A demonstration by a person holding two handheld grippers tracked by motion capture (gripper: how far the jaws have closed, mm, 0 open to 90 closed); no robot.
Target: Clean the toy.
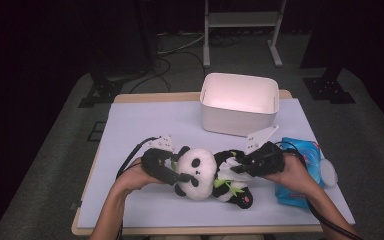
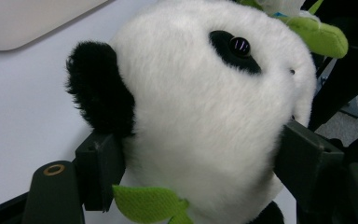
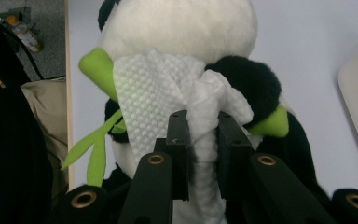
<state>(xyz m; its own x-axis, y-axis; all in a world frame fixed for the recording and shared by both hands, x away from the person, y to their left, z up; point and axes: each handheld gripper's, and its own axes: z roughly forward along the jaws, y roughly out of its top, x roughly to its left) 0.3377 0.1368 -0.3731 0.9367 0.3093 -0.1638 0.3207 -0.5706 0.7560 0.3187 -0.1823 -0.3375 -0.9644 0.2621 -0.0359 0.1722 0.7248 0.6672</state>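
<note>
A plush panda (image 1: 207, 172) lies on the pale worktop (image 1: 145, 125) near its front edge, head toward the left, body and feet toward the right, and much of it is covered by the two hands. The left tongs (image 1: 180, 176) stand wide with the panda's head between the jaws; in the left gripper view both black jaws press into the white fur at either side of the head (image 2: 205, 116), so the head is gripped, though the jaw tips are sunk in the fur and cut off by the frame's lower edge. The right tongs (image 1: 237, 169) are nearly closed on a bunched white wipe (image 3: 168, 93), which drapes over the panda's chest; the wipe's lower end runs out of the frame between the jaws. Green felt leaves (image 3: 95, 65) poke out from under the wipe, partly hidden by it. Behind the panda stands a white bin (image 1: 239, 102), its inside washed out by glare. A blue wipe pack (image 1: 300, 170) lies at the right, half hidden behind the right hand.
</note>
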